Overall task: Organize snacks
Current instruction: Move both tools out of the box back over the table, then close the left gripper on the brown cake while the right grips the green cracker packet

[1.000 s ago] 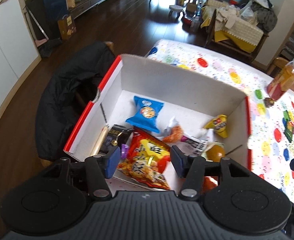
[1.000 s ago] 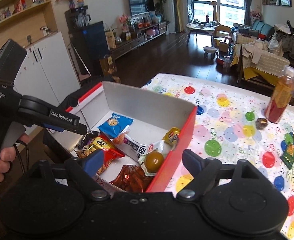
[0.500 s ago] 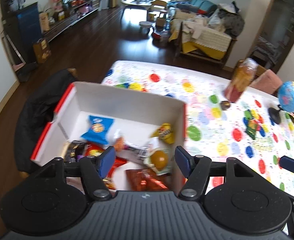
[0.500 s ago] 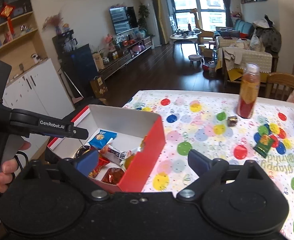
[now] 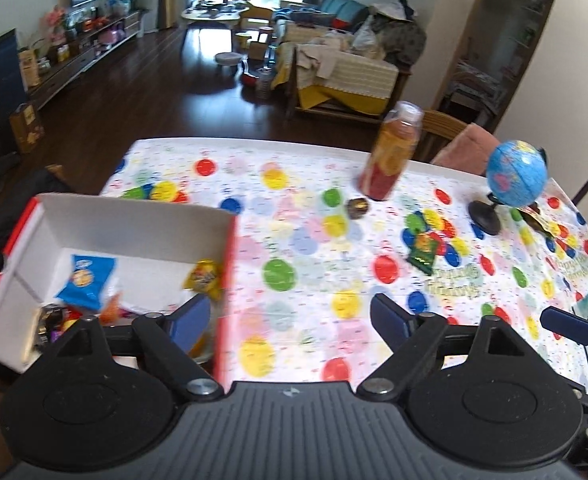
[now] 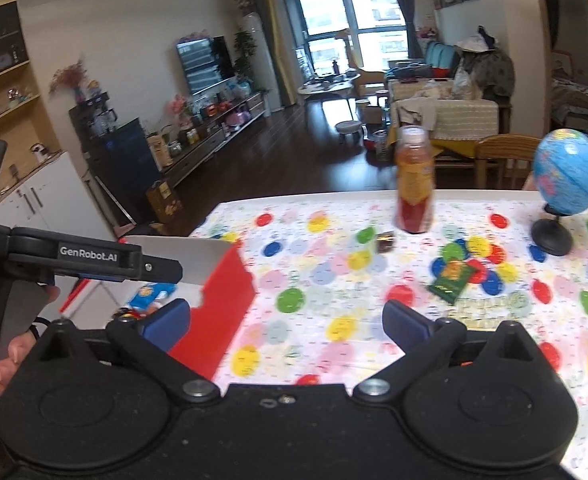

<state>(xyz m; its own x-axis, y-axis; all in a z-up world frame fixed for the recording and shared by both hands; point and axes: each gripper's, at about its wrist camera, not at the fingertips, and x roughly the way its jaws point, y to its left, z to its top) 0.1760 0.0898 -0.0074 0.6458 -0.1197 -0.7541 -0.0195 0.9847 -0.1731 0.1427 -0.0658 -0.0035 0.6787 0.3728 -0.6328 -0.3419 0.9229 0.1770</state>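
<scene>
Left gripper [image 5: 290, 318] spread wide and empty above the counter [image 5: 317, 240], with the red-and-white box [image 5: 134, 220] of snacks off to its left. Right gripper [image 6: 288, 322] likewise wide open, holding nothing; green snack packet [image 6: 451, 282] ahead and right of it, near the bottle [image 6: 413, 184] and globe [image 6: 567, 172].

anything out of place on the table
Two snacks lie loose on the tablecloth outside the red box: a green packet mid-table and a small brown wrapped candy beside the juice bottle.
</scene>
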